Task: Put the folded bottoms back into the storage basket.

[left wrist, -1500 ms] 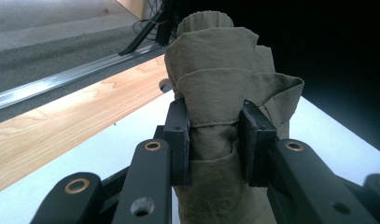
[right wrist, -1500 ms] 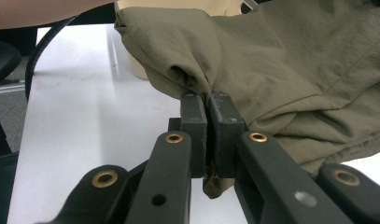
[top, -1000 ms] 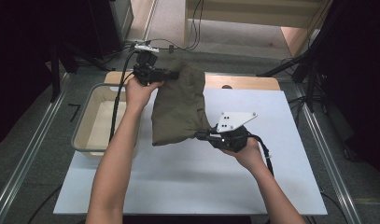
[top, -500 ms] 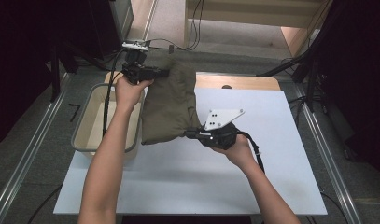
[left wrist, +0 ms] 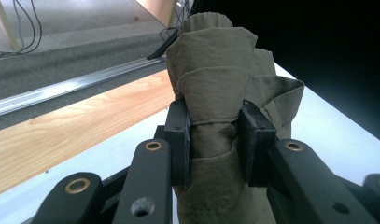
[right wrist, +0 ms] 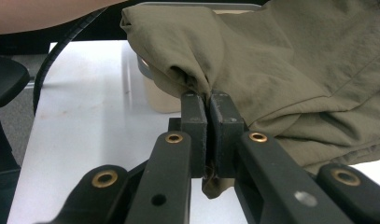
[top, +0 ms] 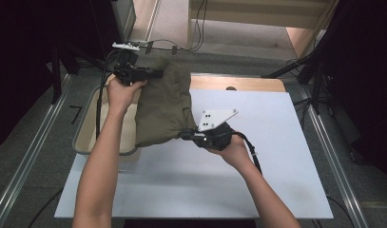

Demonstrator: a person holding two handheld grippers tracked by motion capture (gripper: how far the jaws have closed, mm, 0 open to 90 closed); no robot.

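Now the olive cloth (top: 160, 107) hangs stretched between the two grippers, lifted off the white tabletop (top: 257, 180) and draped partly over the near edge of the beige bin (top: 84, 142) at the left. Up at the far left corner, the left gripper (top: 155, 72) is clamped on a thick bunch of the cloth; in the left gripper view the jaws stand a little apart with a gathered roll of cloth (left wrist: 211, 116) squeezed between the pads (left wrist: 178, 140). That forearm reaches long and straight across the bin, hand wrapped round the handle, jaws pointing right. Down at the cloth's lower right corner, the right gripper (top: 184, 135) has its jaws pressed nearly together on a thin fold of the hem, as the right gripper view shows (right wrist: 207, 135), with the cloth (right wrist: 290, 65) billowing above and to the right. The right hand (top: 231, 149) cups the gripper from below, wrist bent, forearm angling in from the bottom right, jaws pointing left toward the bin.
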